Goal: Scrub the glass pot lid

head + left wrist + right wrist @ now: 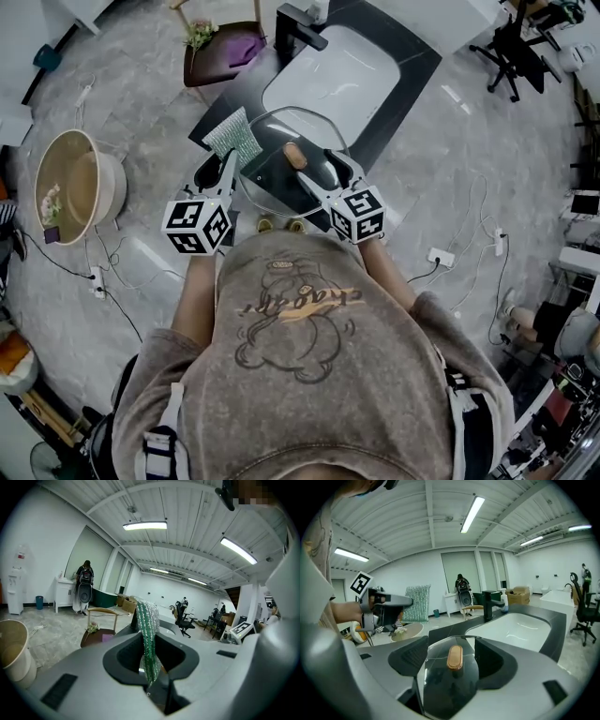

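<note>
The glass pot lid (281, 186) with its wooden knob (294, 155) is at the near edge of the dark counter (417, 66), beside the sink. My right gripper (330, 171) is at the lid's right side. In the right gripper view its jaws (452, 663) stand wide, and the lid (450, 688) stands slanted between them, knob (454, 656) facing me; the pads do not visibly press it. My left gripper (221, 169) is shut on a green scrub cloth (234, 137), which sticks up from the jaws (150, 654) as a green strip (147, 625).
A white sink basin (333, 70) with a black faucet (300, 28) lies beyond the lid. A wooden chair (220, 52) holding a purple cloth stands at the far left, a beige tub (75, 187) on the floor at left. Cables and power strips (441, 256) lie on the floor.
</note>
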